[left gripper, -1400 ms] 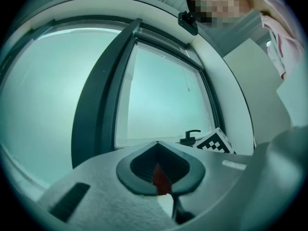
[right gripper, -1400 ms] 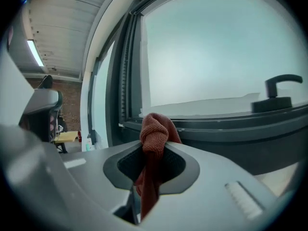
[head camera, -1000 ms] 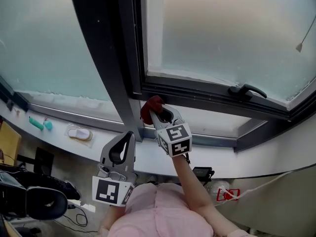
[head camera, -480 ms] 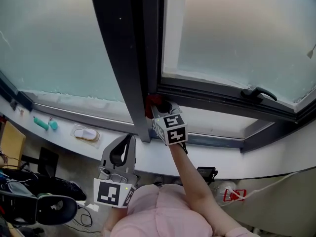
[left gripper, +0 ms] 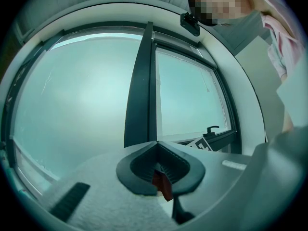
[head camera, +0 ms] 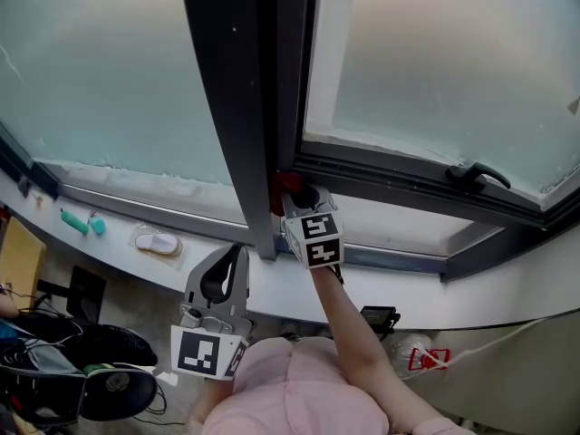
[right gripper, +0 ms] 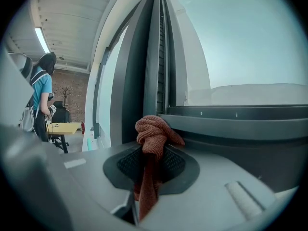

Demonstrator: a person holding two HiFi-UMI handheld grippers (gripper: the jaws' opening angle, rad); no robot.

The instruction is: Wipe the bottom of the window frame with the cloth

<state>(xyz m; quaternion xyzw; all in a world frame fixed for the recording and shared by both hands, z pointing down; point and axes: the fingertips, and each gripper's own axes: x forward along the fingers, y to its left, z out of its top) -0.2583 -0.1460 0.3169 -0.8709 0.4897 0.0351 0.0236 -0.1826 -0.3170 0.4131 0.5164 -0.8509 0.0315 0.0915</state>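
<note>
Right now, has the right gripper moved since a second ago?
Yes. The right gripper pushed its cloth slightly farther into the corner against the dark post.

Cloth [right gripper: 153, 138] (bunched) between right gripper [right gripper: 151, 165] jaws

Rust-red cloth [right gripper: 153, 136]; dark grey window frame [head camera: 245, 107]; glass [head camera: 109, 71] pale teal, perhaps frosted; black-and-white square markers on the right hand-held gripper [head camera: 299, 198].

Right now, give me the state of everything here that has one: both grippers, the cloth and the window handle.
Right gripper, shut on the cloth.
Cloth, bunched into a wad, at the bottom corner of the window frame.
Left gripper, shut, held low, away from the window.
Window handle, lying level along the sash.
</note>
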